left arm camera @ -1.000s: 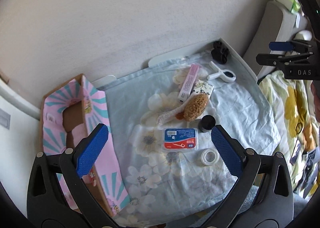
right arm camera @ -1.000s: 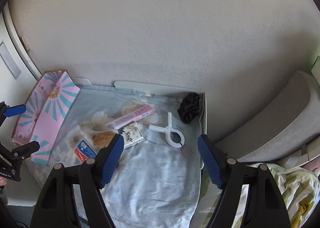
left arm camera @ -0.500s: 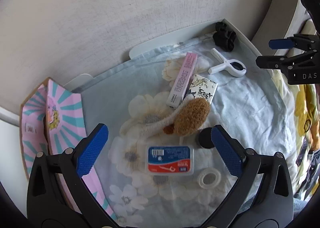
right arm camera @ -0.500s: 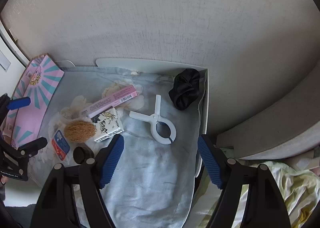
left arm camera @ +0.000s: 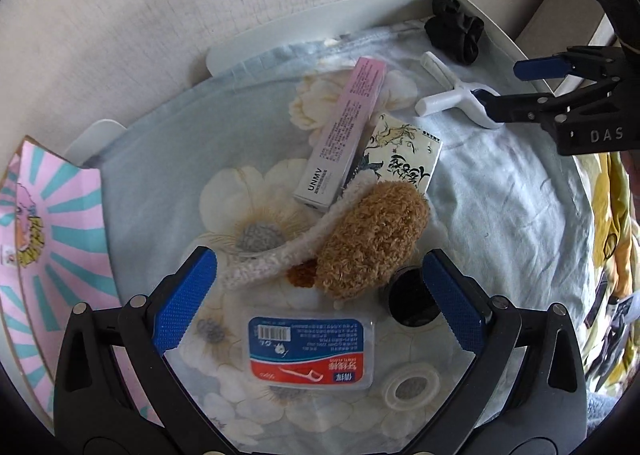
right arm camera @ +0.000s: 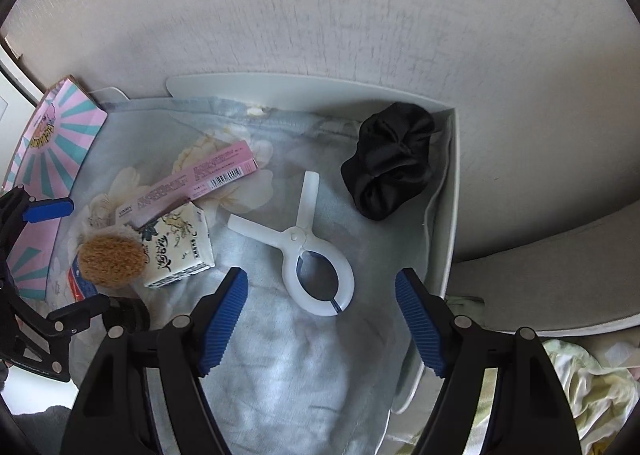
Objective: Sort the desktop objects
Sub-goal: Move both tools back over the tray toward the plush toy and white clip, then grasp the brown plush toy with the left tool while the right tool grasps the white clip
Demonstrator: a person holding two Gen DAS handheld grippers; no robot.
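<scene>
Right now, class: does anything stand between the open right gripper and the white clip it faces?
Nothing visible does. The right gripper hangs open with the white clip just ahead on bare cloth.

A white surface (right arm camera: 447, 191) carried a pale blue floral cloth (left arm camera: 500, 215); a black scrunchie (right arm camera: 390, 183) sat at its far corner, a pink-and-teal box (left arm camera: 44, 239) beside it.

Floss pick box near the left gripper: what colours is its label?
Blue above, red below, on the floss pick box; clearest in the left wrist view.
</scene>
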